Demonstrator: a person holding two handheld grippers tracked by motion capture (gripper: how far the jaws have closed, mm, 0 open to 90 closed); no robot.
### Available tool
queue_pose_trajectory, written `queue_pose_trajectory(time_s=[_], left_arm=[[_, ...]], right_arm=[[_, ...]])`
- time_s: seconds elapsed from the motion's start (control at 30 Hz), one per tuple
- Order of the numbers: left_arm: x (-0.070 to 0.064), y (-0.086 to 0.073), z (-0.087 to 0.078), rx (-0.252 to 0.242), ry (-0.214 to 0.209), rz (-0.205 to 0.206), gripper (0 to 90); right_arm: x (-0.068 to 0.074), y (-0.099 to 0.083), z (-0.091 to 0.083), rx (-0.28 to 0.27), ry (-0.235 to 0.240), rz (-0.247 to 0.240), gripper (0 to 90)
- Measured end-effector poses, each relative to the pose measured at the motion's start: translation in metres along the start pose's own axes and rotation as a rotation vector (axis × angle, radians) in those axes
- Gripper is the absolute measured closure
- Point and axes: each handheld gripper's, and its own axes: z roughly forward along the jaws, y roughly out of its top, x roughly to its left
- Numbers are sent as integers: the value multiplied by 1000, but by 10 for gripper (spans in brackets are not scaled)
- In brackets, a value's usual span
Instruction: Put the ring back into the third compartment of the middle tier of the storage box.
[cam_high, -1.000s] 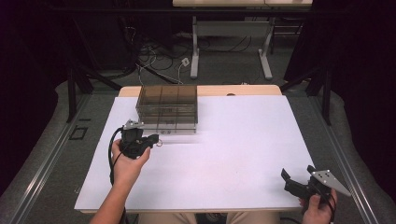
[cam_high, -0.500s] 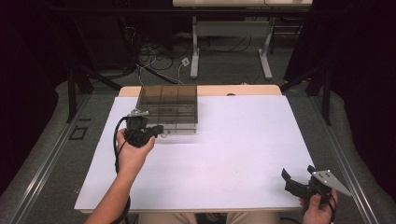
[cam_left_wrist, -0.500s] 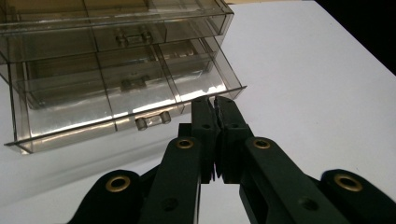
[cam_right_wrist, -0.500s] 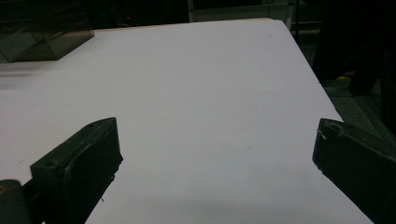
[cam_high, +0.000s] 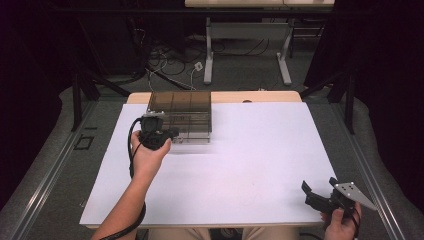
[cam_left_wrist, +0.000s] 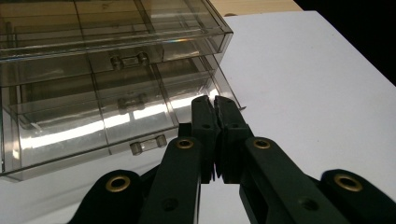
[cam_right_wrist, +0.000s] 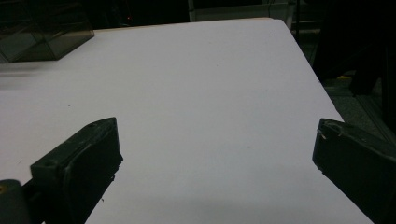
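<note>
**Closed left gripper at the drawer box's front**

High view: the drawer box (cam_high: 181, 116), smoky clear plastic, sits in the upper middle of the frame, toward the far left part of the white table (cam_high: 260, 165). The left gripper (cam_high: 167, 134) is just beside the box's near face, left of centre. The right gripper (cam_high: 311, 195) rests at the lower right, near the table's front edge, well apart from the box. Between them the tabletop is bare, so there is wide room to draw a drawer toward the person.

Left gripper view: the jaws are pressed together on nothing, their tips near the box's lower right corner. Three small handles show; the lowest handle (cam_left_wrist: 148, 144) lies left of the tips. If a drawer is the aim, I judge the jaws must first part, shift left, and close squarely on a handle, then pull straight so the light box does not slide.

Right gripper view: the jaws stand wide apart over bare table; the box's corner shows at the upper left.
</note>
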Motion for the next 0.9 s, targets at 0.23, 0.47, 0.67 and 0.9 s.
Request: queue_pose_trajectory(time_s=[0.23,0.47,0.67,0.9], left_arm=[[-1,3,10,-6,17,-4,882],[-2,8,18,-16,31,-11,882],[-6,12,25,-23,40,-14,882],[-11,15,33,-26,50,-9,882]], right_arm=[[-1,0,0,-1,-1,7,5],[0,0,1,7,0,0,5],[0,0,0,10,5,-1,5],[-2,-1,0,5,5,1,5]])
